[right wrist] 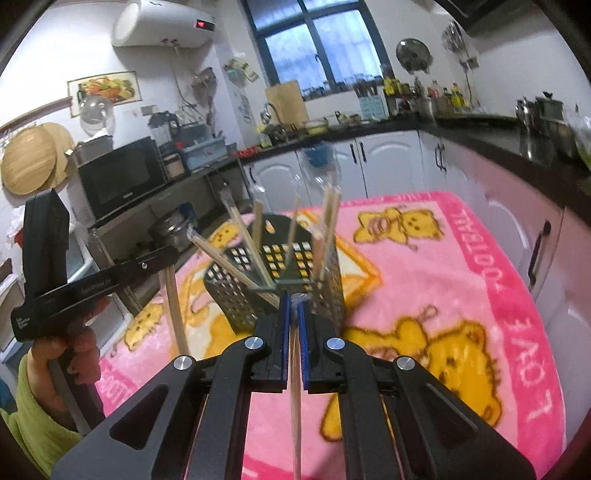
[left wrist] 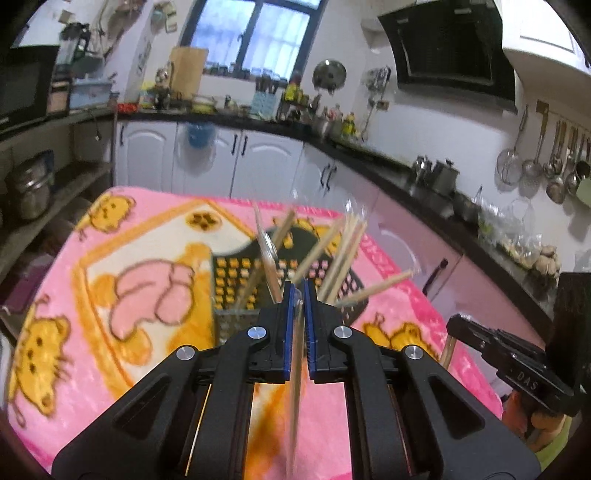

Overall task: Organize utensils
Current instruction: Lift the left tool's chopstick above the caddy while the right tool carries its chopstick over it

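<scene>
A black mesh holder [right wrist: 280, 280] stands on a pink cartoon blanket [right wrist: 424, 258] reading "LOVE FOOTBALL", with wooden chopsticks [right wrist: 236, 254] leaning out of it in front of both tools. The left gripper [left wrist: 298, 295] is clamped on one chopstick [left wrist: 295, 387] hanging down; the right gripper [right wrist: 293, 301] pinches another chopstick [right wrist: 295, 406]. White cabinets [right wrist: 388, 162] and a microwave [right wrist: 118, 177] stand behind.

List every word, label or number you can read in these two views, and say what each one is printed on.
"LOVE FOOTBALL": pink blanket, along its border, reads sideways.
"DAS": right gripper, on its black body seen from the left wrist view.
Left gripper: white lettering on its arm and handle, too blurred to read.
Microwave: small brand mark, too small to read.
Water heater: red display, unreadable.
</scene>
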Demonstrator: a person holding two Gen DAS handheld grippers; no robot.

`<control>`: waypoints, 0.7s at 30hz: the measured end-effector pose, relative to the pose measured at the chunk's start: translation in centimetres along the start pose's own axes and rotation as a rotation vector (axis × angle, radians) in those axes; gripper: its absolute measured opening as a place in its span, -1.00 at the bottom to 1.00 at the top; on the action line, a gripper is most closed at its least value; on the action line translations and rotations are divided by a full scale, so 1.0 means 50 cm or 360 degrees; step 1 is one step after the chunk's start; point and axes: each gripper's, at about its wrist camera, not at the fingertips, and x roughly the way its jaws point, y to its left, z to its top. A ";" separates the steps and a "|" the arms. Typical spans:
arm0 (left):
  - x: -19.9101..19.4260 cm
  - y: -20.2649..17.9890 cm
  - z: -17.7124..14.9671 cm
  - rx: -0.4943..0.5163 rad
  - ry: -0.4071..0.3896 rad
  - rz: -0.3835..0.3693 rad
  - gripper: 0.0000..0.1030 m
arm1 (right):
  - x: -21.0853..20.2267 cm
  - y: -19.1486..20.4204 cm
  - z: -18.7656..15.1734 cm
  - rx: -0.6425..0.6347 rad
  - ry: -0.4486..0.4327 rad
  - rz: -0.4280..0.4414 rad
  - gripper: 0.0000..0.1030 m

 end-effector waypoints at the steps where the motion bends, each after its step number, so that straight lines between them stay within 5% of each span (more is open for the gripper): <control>1: -0.007 0.002 0.006 0.0000 -0.0024 0.0011 -0.94 | -0.003 0.005 0.007 -0.0008 -0.0016 0.0007 -0.90; 21: -0.105 -0.003 0.158 0.0090 -0.0361 0.0063 -0.94 | -0.027 0.100 0.166 -0.0153 -0.0287 0.0086 -0.91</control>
